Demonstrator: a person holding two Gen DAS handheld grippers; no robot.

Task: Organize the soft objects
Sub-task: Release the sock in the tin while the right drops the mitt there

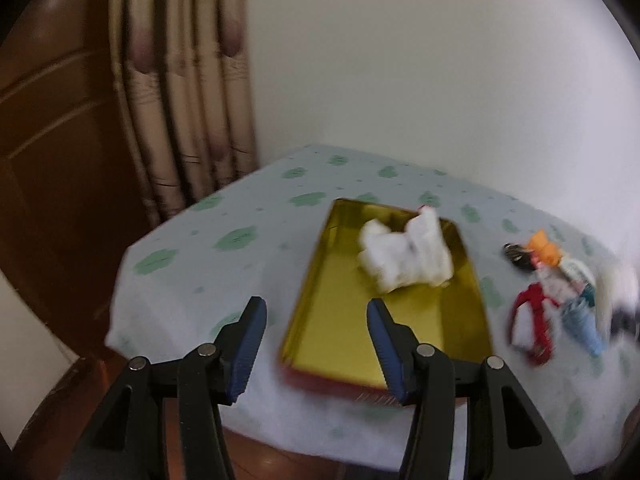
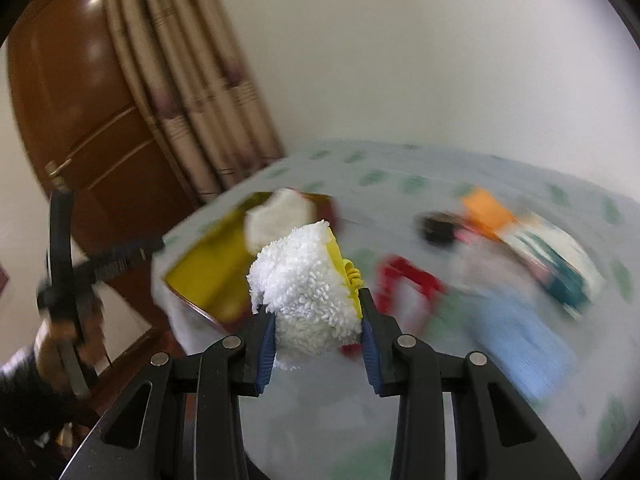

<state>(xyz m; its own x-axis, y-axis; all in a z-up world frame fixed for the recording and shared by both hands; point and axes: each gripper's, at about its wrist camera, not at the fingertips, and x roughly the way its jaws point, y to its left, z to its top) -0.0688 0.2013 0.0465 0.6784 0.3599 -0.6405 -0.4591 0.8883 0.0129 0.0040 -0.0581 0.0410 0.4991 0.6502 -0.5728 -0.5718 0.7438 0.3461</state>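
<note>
A gold-lined rectangular tray (image 1: 352, 312) with a reddish outer rim lies on a table covered by a pale cloth with green flower prints (image 1: 208, 256). Inside the tray, toward its far right corner, rests one white fluffy soft item (image 1: 404, 256); the rest of the tray floor is bare. The left gripper (image 1: 316, 310) hangs above the near end of the tray with its jaws spread apart and nothing between them; its blue pads (image 1: 250, 344) touch no object. The right gripper (image 2: 318, 314) is clenched on a white fleecy cloth with a yellow edge (image 2: 308, 284), which bulges up and forward from between the pads and is held clear of the tabletop. In the right wrist view the tray (image 2: 208, 264) lies to the left of and beyond the held cloth, and the white item in it (image 2: 280, 216) is partly hidden behind the cloth. To the right of the tray, apart from it, a loose cluster of soft items lies on the tablecloth: an orange piece (image 1: 542, 250), a dark piece (image 1: 516, 254), a red piece (image 1: 534, 320), a light blue piece (image 1: 580, 320) and a white-and-teal piece (image 1: 580, 276); motion blur hides their exact shapes. At the left edge of the right wrist view, a hand (image 2: 60, 340) holds the left gripper's handle. Behind the table stand a beige curtain (image 1: 180, 100), a brown wooden door (image 1: 52, 140) and a white wall (image 1: 420, 60).
</note>
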